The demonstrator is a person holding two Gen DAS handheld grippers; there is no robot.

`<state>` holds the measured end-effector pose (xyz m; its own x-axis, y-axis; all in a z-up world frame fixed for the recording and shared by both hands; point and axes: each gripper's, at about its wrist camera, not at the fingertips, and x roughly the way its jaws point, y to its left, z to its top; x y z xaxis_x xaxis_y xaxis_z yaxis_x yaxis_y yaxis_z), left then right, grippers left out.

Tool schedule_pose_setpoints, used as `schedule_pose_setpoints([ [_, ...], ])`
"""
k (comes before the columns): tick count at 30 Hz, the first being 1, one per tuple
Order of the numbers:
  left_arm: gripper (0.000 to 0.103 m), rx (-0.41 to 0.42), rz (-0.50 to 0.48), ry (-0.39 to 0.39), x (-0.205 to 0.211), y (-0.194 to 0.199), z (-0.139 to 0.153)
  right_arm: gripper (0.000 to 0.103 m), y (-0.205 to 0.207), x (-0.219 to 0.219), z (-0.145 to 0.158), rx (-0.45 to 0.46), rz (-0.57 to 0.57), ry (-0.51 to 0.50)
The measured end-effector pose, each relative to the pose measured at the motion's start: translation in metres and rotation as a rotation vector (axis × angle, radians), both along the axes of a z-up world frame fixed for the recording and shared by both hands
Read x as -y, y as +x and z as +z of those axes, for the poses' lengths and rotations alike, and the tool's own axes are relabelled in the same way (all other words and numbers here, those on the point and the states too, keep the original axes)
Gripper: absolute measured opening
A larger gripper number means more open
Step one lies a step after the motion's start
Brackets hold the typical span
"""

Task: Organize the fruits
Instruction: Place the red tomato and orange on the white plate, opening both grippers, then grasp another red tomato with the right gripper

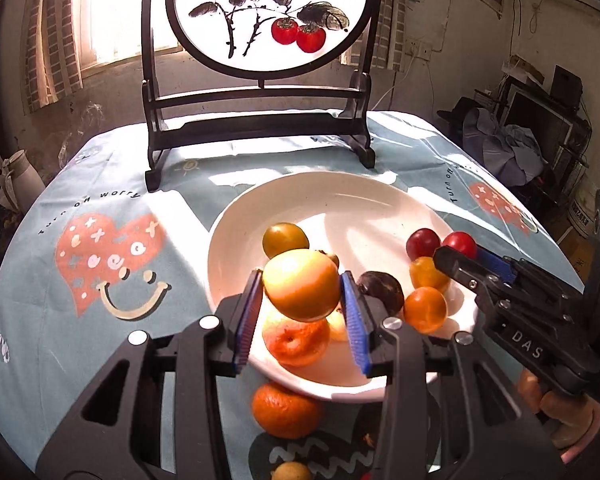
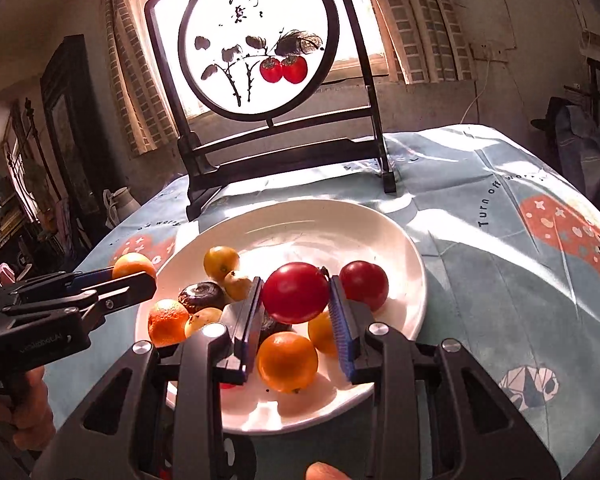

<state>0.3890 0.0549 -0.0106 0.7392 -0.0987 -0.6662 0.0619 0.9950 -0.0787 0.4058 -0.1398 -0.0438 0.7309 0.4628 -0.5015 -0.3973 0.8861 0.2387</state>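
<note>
Yellow-orange, smooth-skinned fruit [image 1: 301, 284] pinched between the blue pads of the left gripper [image 1: 301, 296], held above the white plate [image 1: 340, 200], jaws closed on its widest part. Below it, in the left wrist view: an orange [image 1: 296, 340] and a dark plum [image 1: 382, 290] in the plate, a second orange [image 1: 286, 410] lying on the surface just outside the near rim, on the blue printed cloth [image 1: 100, 320]. Off to the right, the right gripper [image 1: 466, 258] with a red fruit at its tips. From the right wrist view: red plum [image 2: 296, 292] pinched at its middle, jaws nearly together on it, hanging over the same plate beside another red plum [image 2: 364, 285] and above a small orange [image 2: 287, 362]. Left gripper [image 2: 134, 270] at the plate's left rim. Behind, a round painted screen [image 2: 260, 44] on a dark stand. Probably light, firm yet bruisable fruit, with glossy skin likely to slip; best gripped across the widest part with gentle pressure, then set down low rather than dropped, since round fruit rolls.
</note>
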Motion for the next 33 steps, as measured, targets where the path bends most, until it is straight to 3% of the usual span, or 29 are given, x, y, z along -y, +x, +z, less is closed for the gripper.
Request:
schedule_pose_setpoints([
  [2, 0.040, -0.020, 0.012, 0.004, -0.003, 0.018, -0.005, 0.034, 0.010, -0.005, -0.001, 0.004, 0.006, -0.013],
  [4, 0.042, -0.050, 0.030, 0.013, -0.006, 0.029, -0.010, 0.050, 0.014, -0.009, -0.002, 0.019, 0.011, -0.026],
  [5, 0.068, -0.060, 0.051, 0.016, -0.009, 0.031, -0.009, 0.059, 0.014, -0.011, -0.001, 0.029, 0.014, -0.029],
  [7, 0.100, -0.012, 0.101, 0.006, -0.015, 0.023, 0.001, 0.063, 0.011, -0.011, 0.002, 0.041, 0.016, -0.026],
  [9, 0.100, 0.052, 0.122, -0.012, -0.020, 0.006, 0.013, 0.063, 0.005, -0.011, 0.007, 0.041, 0.038, -0.010],
  [17, 0.101, 0.056, 0.180, 0.024, -0.035, -0.061, 0.024, 0.063, -0.037, -0.015, 0.021, 0.026, 0.074, 0.001],
  [24, 0.101, 0.027, 0.285, -0.002, -0.052, -0.113, -0.012, 0.063, -0.084, -0.031, 0.008, -0.050, 0.071, -0.117],
  [27, 0.101, -0.013, 0.383, 0.073, -0.060, -0.119, -0.023, 0.063, -0.102, -0.040, -0.006, -0.132, 0.130, -0.145],
  [33, 0.101, -0.025, 0.430, -0.030, -0.080, -0.123, -0.021, 0.063, -0.124, -0.059, -0.023, -0.211, 0.219, -0.216],
])
